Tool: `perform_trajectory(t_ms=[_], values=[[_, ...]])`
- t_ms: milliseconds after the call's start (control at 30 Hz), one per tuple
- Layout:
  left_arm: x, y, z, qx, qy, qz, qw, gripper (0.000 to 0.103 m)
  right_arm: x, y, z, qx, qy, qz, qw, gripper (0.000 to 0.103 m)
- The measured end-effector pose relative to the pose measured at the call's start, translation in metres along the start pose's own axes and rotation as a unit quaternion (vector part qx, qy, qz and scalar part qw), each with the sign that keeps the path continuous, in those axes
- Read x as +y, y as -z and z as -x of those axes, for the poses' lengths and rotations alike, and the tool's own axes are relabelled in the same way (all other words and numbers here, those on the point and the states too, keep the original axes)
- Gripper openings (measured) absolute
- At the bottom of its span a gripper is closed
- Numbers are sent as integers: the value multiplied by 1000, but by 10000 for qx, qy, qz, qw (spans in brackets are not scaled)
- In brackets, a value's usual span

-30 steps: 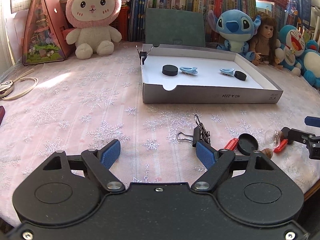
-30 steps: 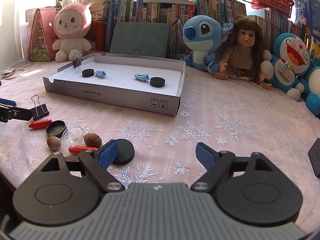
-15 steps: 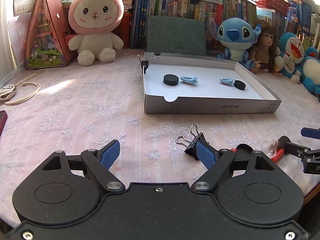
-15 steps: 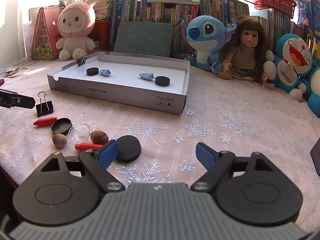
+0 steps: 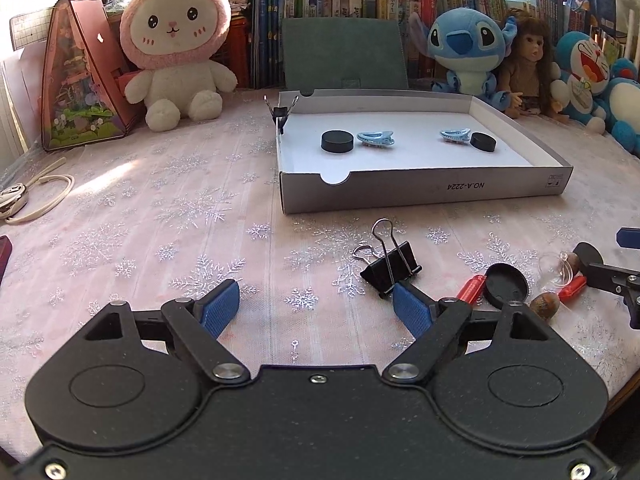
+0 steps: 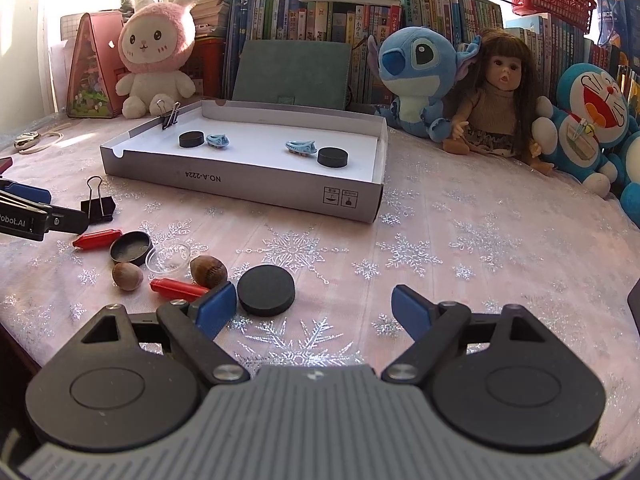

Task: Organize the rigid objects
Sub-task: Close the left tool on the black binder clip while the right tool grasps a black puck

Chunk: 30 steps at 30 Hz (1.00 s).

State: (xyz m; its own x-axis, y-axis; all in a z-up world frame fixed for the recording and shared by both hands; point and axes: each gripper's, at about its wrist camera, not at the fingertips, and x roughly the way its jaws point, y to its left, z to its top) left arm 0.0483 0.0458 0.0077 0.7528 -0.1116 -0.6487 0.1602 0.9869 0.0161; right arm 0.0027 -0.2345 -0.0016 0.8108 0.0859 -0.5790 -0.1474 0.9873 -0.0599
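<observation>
Binder clip (image 5: 391, 270), black, wire handles raised, on the snowflake tablecloth (image 5: 160, 216) near the front edge; just ahead of the right-hand blue pad (image 5: 412, 310) of the left gripper (image 5: 316, 304), apparently touching its tip, outside the gap. Fingers spread wide, only cloth between them. Grey tray (image 5: 424, 194) beyond, toward the table's far edge, holding two black discs (image 5: 337, 141) and two pale blue hair clips (image 5: 376, 138); second binder clip (image 5: 281, 114) clamped on its far-left corner. Right of the clip, near the front edge: red capsule (image 5: 471, 287), black cap (image 5: 505, 283), nut (image 5: 545, 305), clear suction cup (image 5: 558, 266).

Right wrist view: right gripper (image 6: 316, 306) with fingers spread wide, nothing pinched. Loose black disc (image 6: 266, 290) just beside the left-hand pad (image 6: 214, 308), partly within the gap. Left of it, near the front edge: two nuts (image 6: 208, 271), two red capsules (image 6: 178, 289), black cap (image 6: 131, 248), clear cup (image 6: 168, 259). Binder clip (image 6: 98, 206) further left, at the left gripper's fingertip (image 6: 70, 218).
</observation>
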Motion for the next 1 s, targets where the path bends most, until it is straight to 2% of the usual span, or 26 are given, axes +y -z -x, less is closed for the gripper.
perform_trajectory(t_ms=[333,567,800,1000], values=[[10,-4,-4,-33,-232,209,9995,84,0,1,-4,6,8,-99,10000,91],[-3,-6,4,-136,105,182,9997,84,-3,2,-5,-16,36,-182,9998,91],[-18,-9,-3,-143,202,140,9996,83,-2,2,-7,-37,36,-271,9996,91],[-24,-10,-10,-195,159,160,9996,75,1,2,-9,-92,52,-269,9996,91]])
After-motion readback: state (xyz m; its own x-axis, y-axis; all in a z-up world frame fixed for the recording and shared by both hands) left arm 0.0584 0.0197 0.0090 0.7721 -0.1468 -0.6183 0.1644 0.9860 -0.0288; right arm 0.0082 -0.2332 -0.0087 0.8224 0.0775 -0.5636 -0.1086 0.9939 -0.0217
